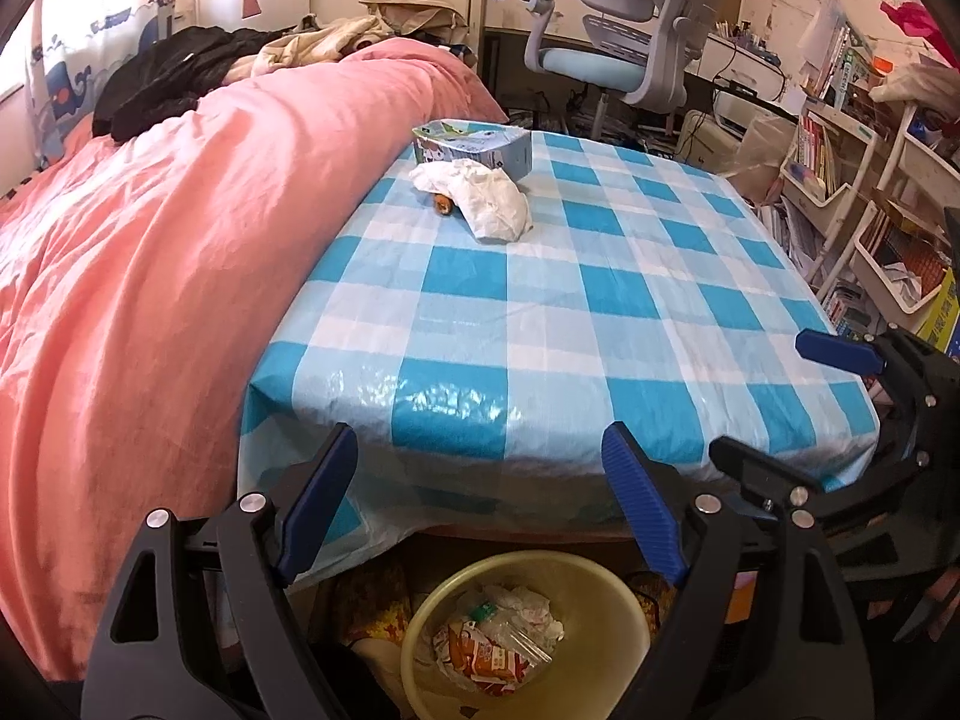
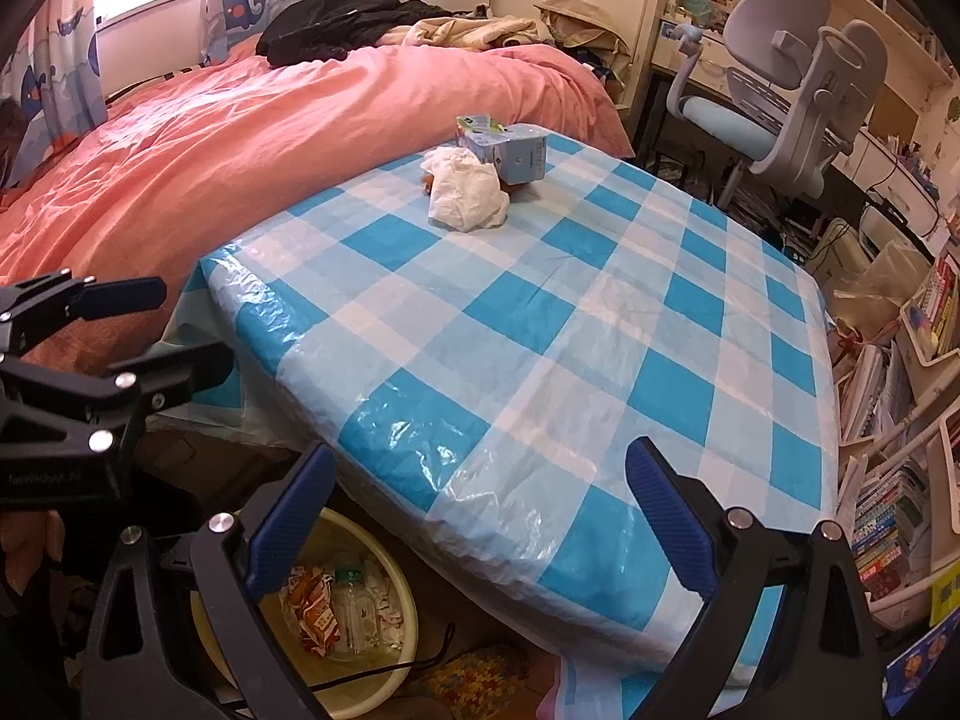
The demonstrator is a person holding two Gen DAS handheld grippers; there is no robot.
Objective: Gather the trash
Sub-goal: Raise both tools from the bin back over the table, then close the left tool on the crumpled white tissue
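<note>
2 grippers hang over the near edge of the checked table [image 1: 600,312], both with jaws spread wide and gripping nothing: the left gripper [image 1: 480,498] sits above the yellow bin [image 1: 606,588] under that edge, the right gripper [image 2: 480,516] beside it. At the table's far side, next to the pink duvet [image 1: 150,228], a crumpled white tissue [image 1: 486,198] lies with its long axis slanting from the far edge toward the near side, touching a blue carton [image 1: 480,147] lying flat behind it; 1 small orange scrap [image 1: 443,204] peeks from under the tissue. Wrappers [image 1: 486,657] and a clear bottle [image 2: 357,606] fill the bin
</note>
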